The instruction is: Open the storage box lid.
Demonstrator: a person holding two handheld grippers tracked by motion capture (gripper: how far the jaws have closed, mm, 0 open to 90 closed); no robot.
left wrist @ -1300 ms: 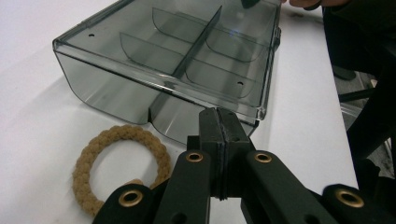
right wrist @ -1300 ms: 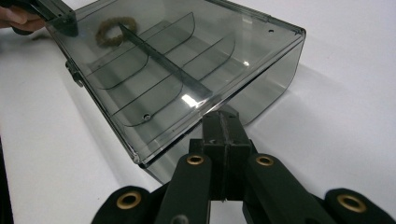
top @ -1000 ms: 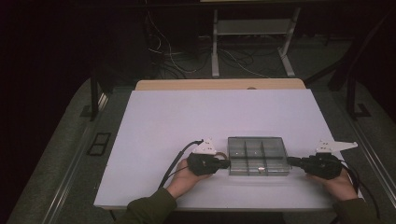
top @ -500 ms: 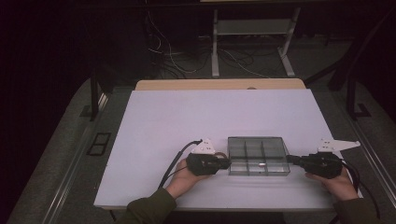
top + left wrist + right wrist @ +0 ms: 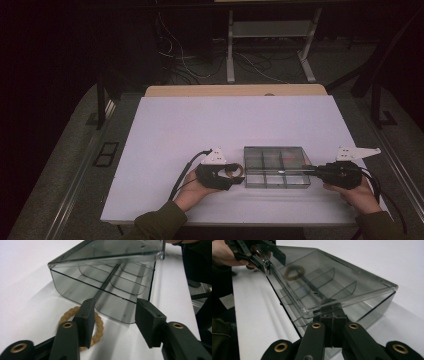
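Lid (image 5: pixel 332 277) part-lifted off box (image 5: pixel 105 287), pinched by right tongs (image 5: pixel 333 312); left tongs (image 5: pixel 113 322) spread over hair tie (image 5: pixel 97 326) near surface's front edge, w/ pickup & drop-in left.

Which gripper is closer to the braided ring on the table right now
Left. The left gripper hangs right over the braided ring, one of its fingers above it. The right gripper is across the box, shut on its lid.

One camera looks down from above the person's side onto the white table (image 5: pixel 200 130); two ride low, facing each other across the smoky clear-plastic compartment box (image 5: pixel 275 166), close up.
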